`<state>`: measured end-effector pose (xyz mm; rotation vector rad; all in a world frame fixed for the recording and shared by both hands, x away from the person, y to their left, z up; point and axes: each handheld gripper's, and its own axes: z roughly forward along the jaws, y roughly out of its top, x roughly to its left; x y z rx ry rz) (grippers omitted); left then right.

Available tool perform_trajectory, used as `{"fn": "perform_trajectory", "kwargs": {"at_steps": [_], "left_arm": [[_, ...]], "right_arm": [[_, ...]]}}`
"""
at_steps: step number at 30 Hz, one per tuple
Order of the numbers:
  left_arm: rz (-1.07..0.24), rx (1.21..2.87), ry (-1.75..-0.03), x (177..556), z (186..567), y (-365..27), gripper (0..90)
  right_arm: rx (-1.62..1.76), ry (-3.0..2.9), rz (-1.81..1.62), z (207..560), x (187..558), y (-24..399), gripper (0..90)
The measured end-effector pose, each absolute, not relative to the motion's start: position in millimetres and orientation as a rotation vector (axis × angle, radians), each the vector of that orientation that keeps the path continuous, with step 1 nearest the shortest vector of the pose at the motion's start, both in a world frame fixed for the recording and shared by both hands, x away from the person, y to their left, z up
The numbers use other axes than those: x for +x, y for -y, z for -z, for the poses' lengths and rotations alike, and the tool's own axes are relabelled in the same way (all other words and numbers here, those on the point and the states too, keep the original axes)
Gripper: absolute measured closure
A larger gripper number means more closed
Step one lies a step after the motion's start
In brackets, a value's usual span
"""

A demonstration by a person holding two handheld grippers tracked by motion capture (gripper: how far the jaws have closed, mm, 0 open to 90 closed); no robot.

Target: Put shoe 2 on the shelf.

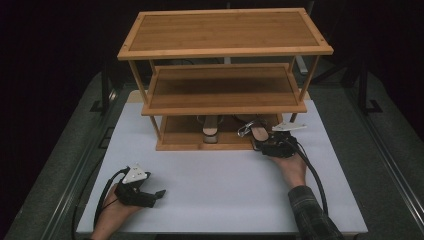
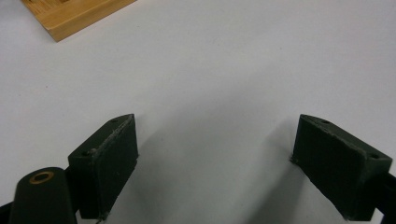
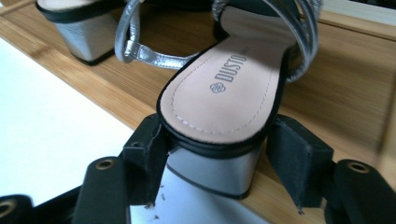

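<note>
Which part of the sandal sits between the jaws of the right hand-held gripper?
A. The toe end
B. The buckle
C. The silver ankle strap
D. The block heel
D: in the right gripper view the two black jaws of the right hand-held gripper flank the silver block heel of the sandal, which rests at the front edge of the bottom shelf.
</note>
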<state>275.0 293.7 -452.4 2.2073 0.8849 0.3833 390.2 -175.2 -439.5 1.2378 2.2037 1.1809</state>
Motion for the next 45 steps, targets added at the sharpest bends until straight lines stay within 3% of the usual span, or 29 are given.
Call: {"fn": "perform_trajectory", "kwargs": {"at_steps": [17, 30, 45], "left_arm": [[-0.382, 2.206, -0.885, 275.2, 452.4, -293.6, 13.3], [-0.382, 2.208, -0.885, 275.0, 452.3, -293.8, 13.3], [-0.385, 2.21, -0.882, 274.9, 452.4, -293.8, 13.3]], "right_arm": [[1.181, -2.224, -1.225, 441.8, 403.1, 132.9, 38.0], [1.195, -2.205, -1.208, 447.6, 421.4, 124.0, 35.2], [1.247, -2.256, -1.121, 432.8, 356.1, 188.7, 16.0]]}}
